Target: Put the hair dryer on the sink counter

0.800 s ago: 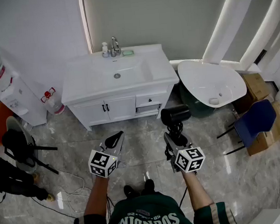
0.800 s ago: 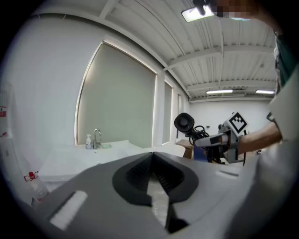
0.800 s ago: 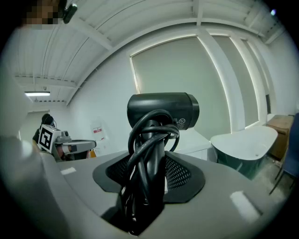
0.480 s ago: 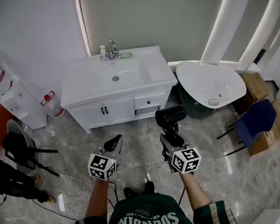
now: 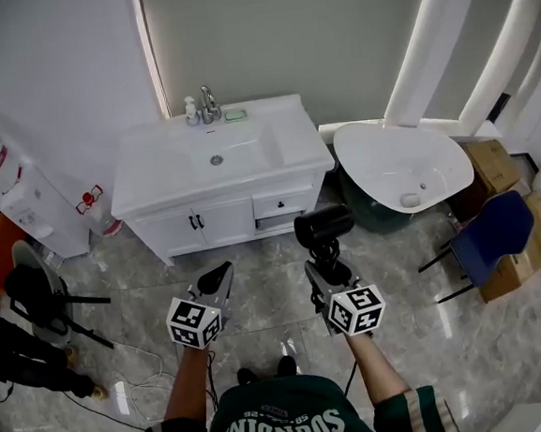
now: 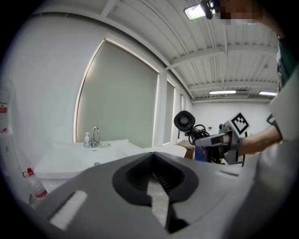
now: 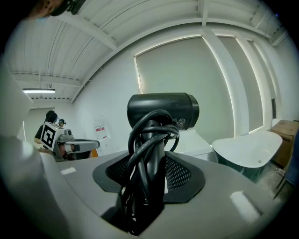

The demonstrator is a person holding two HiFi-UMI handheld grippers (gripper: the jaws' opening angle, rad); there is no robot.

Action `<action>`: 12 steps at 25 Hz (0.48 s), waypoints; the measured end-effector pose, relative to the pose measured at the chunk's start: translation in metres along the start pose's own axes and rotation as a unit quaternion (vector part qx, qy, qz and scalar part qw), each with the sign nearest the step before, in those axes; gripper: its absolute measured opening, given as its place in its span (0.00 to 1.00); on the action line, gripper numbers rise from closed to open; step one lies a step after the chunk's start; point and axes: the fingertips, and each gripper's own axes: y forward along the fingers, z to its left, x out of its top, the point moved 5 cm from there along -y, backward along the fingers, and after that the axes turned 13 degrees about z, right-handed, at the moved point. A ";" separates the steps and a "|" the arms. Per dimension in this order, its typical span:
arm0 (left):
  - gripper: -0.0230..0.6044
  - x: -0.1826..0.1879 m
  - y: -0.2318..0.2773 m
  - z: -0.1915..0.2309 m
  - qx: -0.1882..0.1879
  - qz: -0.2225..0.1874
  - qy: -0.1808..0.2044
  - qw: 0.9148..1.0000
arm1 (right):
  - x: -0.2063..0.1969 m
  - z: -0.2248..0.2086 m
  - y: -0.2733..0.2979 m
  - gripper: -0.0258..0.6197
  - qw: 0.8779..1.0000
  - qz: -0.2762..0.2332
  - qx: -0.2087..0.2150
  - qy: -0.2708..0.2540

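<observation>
A black hair dryer (image 5: 323, 225) stands upright in my right gripper (image 5: 325, 258), which is shut on its handle. In the right gripper view the cord is wound round the handle (image 7: 149, 154) between the jaws, under the dryer's barrel (image 7: 163, 109). My left gripper (image 5: 222, 271) is level with it on the left, jaws shut and nothing in them (image 6: 152, 158). The white sink counter (image 5: 284, 153) lies ahead, beyond both grippers, with a faucet (image 5: 207, 103) at its back. From the left gripper view the hair dryer (image 6: 185, 120) and sink counter (image 6: 60, 158) both show.
A soap bottle (image 5: 190, 108) and a green soap (image 5: 235, 115) sit by the faucet. A water dispenser (image 5: 4, 182) and a spray bottle (image 5: 95, 202) stand left of the vanity. On the right are a white wash basin (image 5: 402, 161), a blue chair (image 5: 489, 234) and boxes (image 5: 497, 167). Black gear (image 5: 41, 287) lies left.
Both grippers and the hair dryer have drifted slightly left in the head view, and the vanity sits a little lower in the picture. The right gripper's hold on the handle is unchanged.
</observation>
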 end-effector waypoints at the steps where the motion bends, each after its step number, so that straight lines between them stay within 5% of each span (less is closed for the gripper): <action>1: 0.12 0.001 0.003 -0.001 0.000 0.000 -0.001 1.000 | 0.001 -0.004 0.000 0.34 1.000 0.000 0.001 -0.001; 12: 0.12 0.006 0.036 -0.025 0.007 0.002 -0.009 1.000 | -0.004 -0.039 0.001 0.34 1.000 0.010 0.020 -0.006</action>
